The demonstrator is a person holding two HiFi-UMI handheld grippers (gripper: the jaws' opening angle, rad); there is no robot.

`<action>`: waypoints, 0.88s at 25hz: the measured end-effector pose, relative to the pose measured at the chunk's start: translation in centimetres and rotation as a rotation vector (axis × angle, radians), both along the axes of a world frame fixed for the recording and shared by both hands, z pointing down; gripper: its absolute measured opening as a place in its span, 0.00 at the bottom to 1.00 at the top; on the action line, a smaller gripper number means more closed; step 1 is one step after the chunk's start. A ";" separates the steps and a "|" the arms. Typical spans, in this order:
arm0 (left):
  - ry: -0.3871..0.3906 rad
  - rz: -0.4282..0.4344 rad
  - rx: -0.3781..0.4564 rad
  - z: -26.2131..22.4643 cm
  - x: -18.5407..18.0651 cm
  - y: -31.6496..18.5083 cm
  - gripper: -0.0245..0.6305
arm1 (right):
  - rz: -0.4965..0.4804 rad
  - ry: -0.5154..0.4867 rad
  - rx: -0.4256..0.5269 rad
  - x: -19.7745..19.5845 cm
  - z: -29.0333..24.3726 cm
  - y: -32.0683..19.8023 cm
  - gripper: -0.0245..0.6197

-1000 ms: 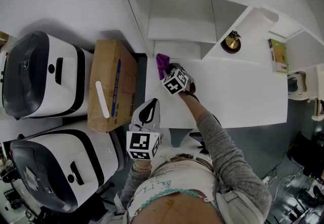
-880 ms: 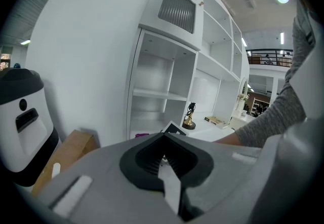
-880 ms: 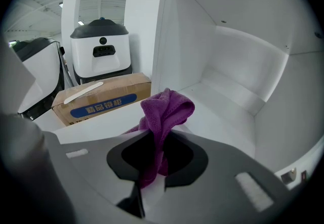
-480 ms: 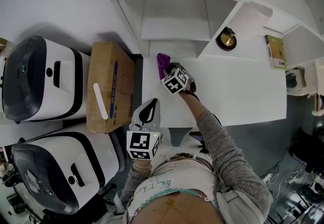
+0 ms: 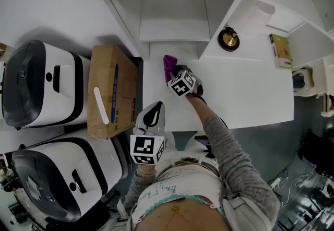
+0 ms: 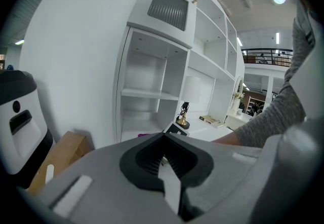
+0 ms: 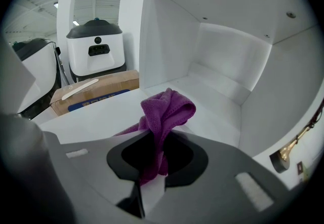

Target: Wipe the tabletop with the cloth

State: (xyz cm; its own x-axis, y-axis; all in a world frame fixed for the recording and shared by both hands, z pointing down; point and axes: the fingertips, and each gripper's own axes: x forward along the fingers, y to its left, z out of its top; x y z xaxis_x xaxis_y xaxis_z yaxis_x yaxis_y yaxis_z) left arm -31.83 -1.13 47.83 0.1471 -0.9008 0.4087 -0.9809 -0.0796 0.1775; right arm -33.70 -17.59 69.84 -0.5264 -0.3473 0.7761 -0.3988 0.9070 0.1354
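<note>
A purple cloth (image 5: 168, 65) lies bunched on the white tabletop (image 5: 245, 94) at its far left corner, just in front of the open shelf niche. My right gripper (image 5: 174, 72) is shut on the cloth. In the right gripper view the cloth (image 7: 166, 110) rises in a fold from between the jaws of my right gripper (image 7: 152, 167). My left gripper (image 5: 152, 115) hangs by the table's near left edge with its jaws together and nothing in them. In the left gripper view its fingertips (image 6: 164, 164) meet in front of the shelving.
A cardboard box (image 5: 112, 89) stands left of the table, beside two white machines (image 5: 44, 83). A gold ornament (image 5: 228, 39) and a green book (image 5: 282, 51) sit at the back right. White shelving (image 5: 172, 18) rises behind the table.
The head view has shifted slightly. My right gripper and the cloth have hardly moved at the far left corner. The left gripper has stayed put.
</note>
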 end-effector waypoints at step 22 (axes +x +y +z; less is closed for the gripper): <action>-0.003 0.070 0.006 -0.6 4.3 -1.6 0.04 | 0.066 0.037 0.007 6.9 0.2 -2.2 0.17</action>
